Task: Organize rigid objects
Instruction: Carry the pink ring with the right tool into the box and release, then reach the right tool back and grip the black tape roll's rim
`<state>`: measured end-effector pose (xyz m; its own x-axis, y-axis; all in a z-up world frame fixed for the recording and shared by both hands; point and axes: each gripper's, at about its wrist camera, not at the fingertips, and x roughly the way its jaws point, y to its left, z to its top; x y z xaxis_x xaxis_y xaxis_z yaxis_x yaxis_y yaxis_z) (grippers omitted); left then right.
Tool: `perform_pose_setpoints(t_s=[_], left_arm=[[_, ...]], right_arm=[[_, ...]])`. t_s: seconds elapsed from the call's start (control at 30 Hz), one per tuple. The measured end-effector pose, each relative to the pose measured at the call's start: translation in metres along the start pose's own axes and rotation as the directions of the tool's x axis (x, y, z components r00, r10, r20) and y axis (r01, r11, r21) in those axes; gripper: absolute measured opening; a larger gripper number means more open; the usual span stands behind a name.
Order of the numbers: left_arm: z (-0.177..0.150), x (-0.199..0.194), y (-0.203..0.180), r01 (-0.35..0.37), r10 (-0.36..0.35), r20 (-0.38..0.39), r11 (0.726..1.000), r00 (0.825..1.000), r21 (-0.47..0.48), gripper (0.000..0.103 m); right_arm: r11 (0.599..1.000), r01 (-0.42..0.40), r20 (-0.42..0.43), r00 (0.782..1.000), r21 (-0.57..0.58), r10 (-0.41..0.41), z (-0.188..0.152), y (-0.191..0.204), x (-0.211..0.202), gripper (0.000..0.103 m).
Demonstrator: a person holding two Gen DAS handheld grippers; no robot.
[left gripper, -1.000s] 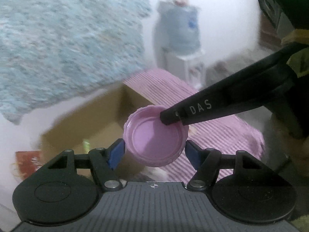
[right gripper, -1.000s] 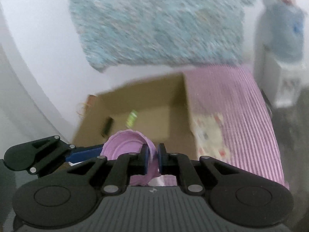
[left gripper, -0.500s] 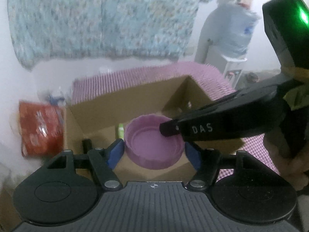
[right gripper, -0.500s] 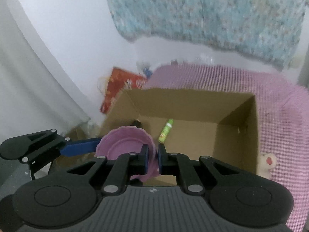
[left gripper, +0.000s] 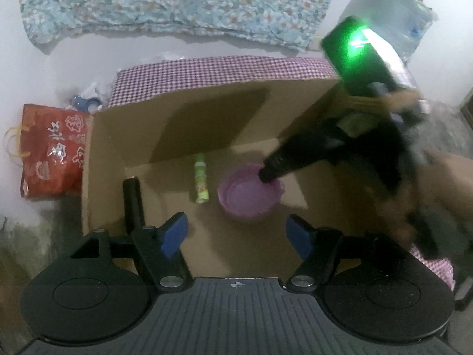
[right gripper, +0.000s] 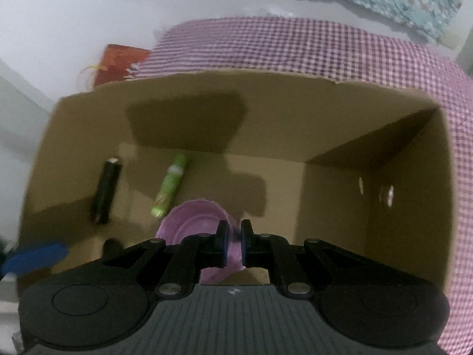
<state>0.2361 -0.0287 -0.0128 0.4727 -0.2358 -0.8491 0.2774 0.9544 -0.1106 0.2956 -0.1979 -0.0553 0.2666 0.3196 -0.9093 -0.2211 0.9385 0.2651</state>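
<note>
— What has your right claw [right gripper: 233, 244] got?

— Its jaws are pinched tight on the rim of the purple lid [right gripper: 192, 217], which you hold low inside the cardboard box [right gripper: 295, 109]. Whether the lid touches the box floor, I cannot tell.

— And your left claw [left gripper: 238, 236]?

— Its jaws are opening, with nothing between them. It hangs above the box, nearer you than the lid [left gripper: 248, 192].

— What does the left view add?

— The right claw [left gripper: 267, 174] reaching in from the side, and a red bag [left gripper: 53, 151] just outside the box's left wall.

— And the right view?

— Two small holes in the box's right wall. Both views show a green tube [right gripper: 170, 186] and a black stick [right gripper: 106, 189] on the box floor, left of the lid.
</note>
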Motion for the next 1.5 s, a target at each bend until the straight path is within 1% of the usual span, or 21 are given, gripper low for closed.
perform_pose_setpoints(t_s=[0.1,0.13,0.17,0.27,0.33,0.43,0.47,0.6,0.7,0.77,0.87,0.93,1.0,1.03,1.1,1.13,1.2,1.27,1.37,1.43,1.5], left_arm=[[-0.003,-0.009,0.007,-0.005,0.005,0.015,1.0,1.0,-0.022,0.076],[-0.002,-0.012,0.009,-0.001,0.002,0.022,1.0,1.0,-0.029,0.08],[-0.003,-0.015,0.012,0.004,-0.003,0.032,0.999,0.999,-0.037,0.083],[-0.006,-0.028,0.017,0.002,0.002,0.064,0.998,0.998,-0.059,0.084],[-0.008,-0.036,0.019,-0.002,0.008,0.086,0.998,0.996,-0.07,0.085],[-0.011,-0.048,0.022,0.008,0.002,0.12,0.996,0.993,-0.086,0.086],[-0.014,-0.055,0.022,0.012,0.0,0.138,0.996,0.99,-0.09,0.087],[-0.023,-0.082,0.024,0.037,-0.013,0.217,0.994,0.976,-0.104,0.093],[-0.035,-0.103,0.023,0.066,-0.033,0.274,0.992,0.961,-0.111,0.095],[-0.044,-0.117,0.021,0.082,-0.045,0.306,0.991,0.951,-0.108,0.097],[-0.06,-0.132,0.014,0.102,-0.066,0.336,0.99,0.939,-0.093,0.098],[-0.072,-0.136,0.009,0.103,-0.069,0.342,0.991,0.937,-0.082,0.099],[-0.083,-0.135,0.004,0.102,-0.073,0.334,0.992,0.94,-0.071,0.099],[-0.09,-0.131,0.0,0.104,-0.079,0.318,0.993,0.945,-0.062,0.099],[-0.103,-0.12,-0.009,0.109,-0.092,0.276,0.993,0.957,-0.047,0.099],[-0.109,-0.114,-0.011,0.107,-0.093,0.258,0.993,0.962,-0.041,0.099],[-0.121,-0.098,-0.022,0.082,-0.078,0.213,0.997,0.974,-0.009,0.099],[-0.133,-0.081,-0.033,0.05,-0.055,0.176,0.998,0.983,0.035,0.099],[-0.145,-0.056,-0.043,0.062,-0.07,0.12,0.996,0.99,0.07,0.098],[-0.149,-0.042,-0.048,0.074,-0.082,0.091,0.993,0.993,0.088,0.096],[-0.154,-0.028,-0.054,0.075,-0.084,0.07,0.99,0.994,0.118,0.095]], right_arm=[[0.999,-0.006,-0.013,1.0,0.042,0.007,0.011,-0.001,0.016,0.008],[0.998,-0.018,-0.009,1.0,0.059,0.018,0.014,0.0,0.02,0.009],[0.997,-0.039,-0.002,0.999,0.072,0.039,0.019,0.0,0.024,0.009],[0.983,-0.146,0.001,0.989,0.111,0.147,0.026,0.004,0.029,0.011],[0.976,-0.189,0.01,0.982,0.108,0.189,0.025,0.009,0.028,0.012],[0.971,-0.219,0.035,0.976,0.1,0.216,0.02,0.009,0.013,0.017],[0.968,-0.228,0.042,0.973,0.106,0.225,0.023,0.006,0.008,0.019],[0.945,-0.291,0.114,0.954,0.147,0.276,0.01,-0.009,-0.035,0.02],[0.922,-0.357,0.182,0.927,0.151,0.329,-0.008,-0.016,-0.079,0.021],[0.911,-0.389,0.234,0.906,0.136,0.352,-0.025,-0.018,-0.111,0.021],[0.904,-0.417,0.308,0.877,0.101,0.37,-0.068,-0.023,-0.16,0.021],[0.906,-0.415,0.35,0.863,0.083,0.364,-0.099,-0.027,-0.183,0.021],[0.91,-0.406,0.38,0.857,0.083,0.348,-0.128,-0.03,-0.193,0.025],[0.914,-0.395,0.389,0.859,0.094,0.332,-0.145,-0.032,-0.195,0.03],[0.928,-0.353,0.396,0.874,0.117,0.282,-0.178,-0.032,-0.193,0.035],[0.937,-0.323,0.393,0.885,0.13,0.251,-0.194,-0.031,-0.189,0.035],[0.948,-0.281,0.367,0.906,0.146,0.212,-0.22,-0.027,-0.179,0.035],[0.955,-0.252,0.335,0.923,0.159,0.188,-0.237,-0.023,-0.166,0.035],[0.964,-0.205,0.284,0.947,0.169,0.151,-0.256,-0.018,-0.146,0.035],[0.968,-0.184,0.257,0.957,0.17,0.137,-0.26,-0.014,-0.133,0.035],[0.973,-0.165,0.243,0.962,0.159,0.124,-0.258,-0.01,-0.123,0.035]])
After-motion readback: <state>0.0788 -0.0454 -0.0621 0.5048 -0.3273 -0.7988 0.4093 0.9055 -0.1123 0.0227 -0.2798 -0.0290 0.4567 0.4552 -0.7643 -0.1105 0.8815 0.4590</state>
